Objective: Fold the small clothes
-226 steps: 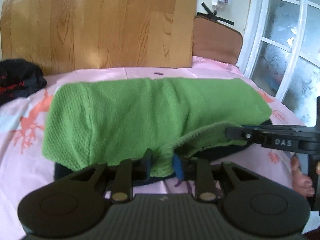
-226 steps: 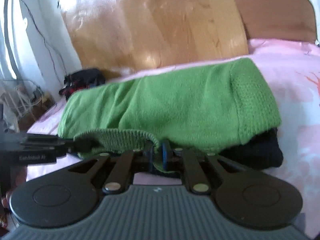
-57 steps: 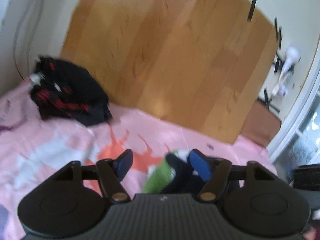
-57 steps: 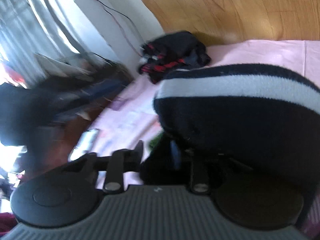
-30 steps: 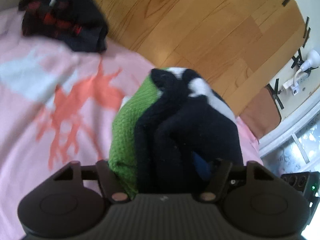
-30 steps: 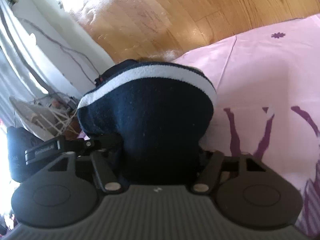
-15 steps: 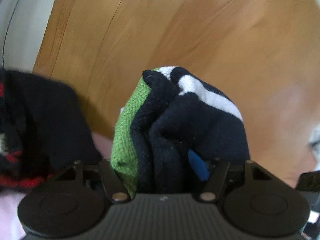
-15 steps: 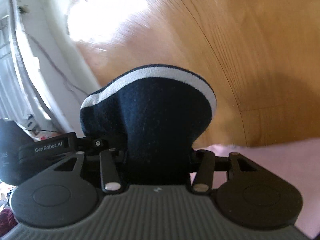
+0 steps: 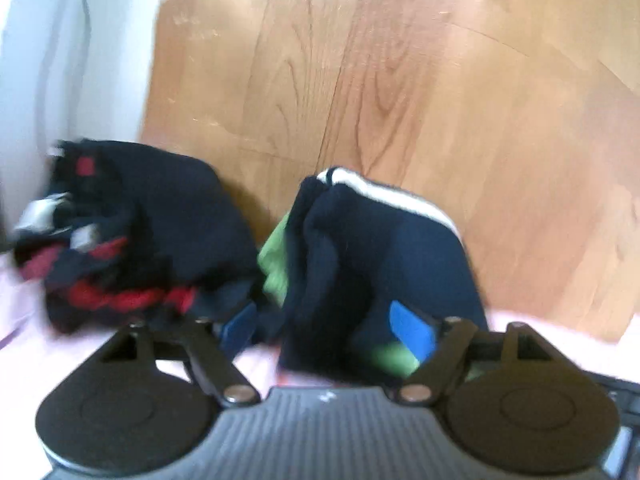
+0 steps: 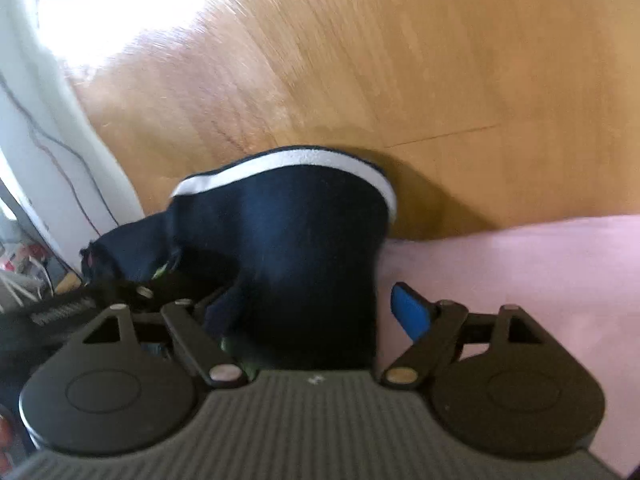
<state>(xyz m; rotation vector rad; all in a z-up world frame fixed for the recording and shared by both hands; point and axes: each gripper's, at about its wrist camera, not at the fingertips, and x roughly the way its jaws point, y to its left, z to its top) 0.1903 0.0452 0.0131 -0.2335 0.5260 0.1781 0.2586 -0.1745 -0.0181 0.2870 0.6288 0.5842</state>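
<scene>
Left hand-held gripper (image 9: 325,330): jaws spread wide, blue pads to either side of the folded bundle (image 9: 376,264); whether a pad is touching the cloth is unclear, and neither is pinching it.

Right hand-held gripper (image 10: 308,312): jaws likewise spread; the one blue pad in view stands clear of the cloth on the right, the other is hidden behind it. Releasing, not gripping.

Folded bundle: navy knit with a white stripe along its upper edge, a green layer showing at the left side and lower front. It sits on the pink bedsheet (image 10: 520,264), close against the wooden headboard (image 9: 400,80).

Dark pile (image 9: 132,232): black cloth with red and pale patches, just left of the bundle, touching or nearly so; blurred.

Step in hand (judged): setting the finished fold beside the earlier pile. To do it well, draw both tools straight back along their fingers with the jaws kept wide, so no pad snags the knit and pulls the layers open; the green layer already peeks out and looks the likeliest to slip.

Writing: a pale line of lettering on the black body at the right view's left edge, too blurred to read. No other labels legible.
</scene>
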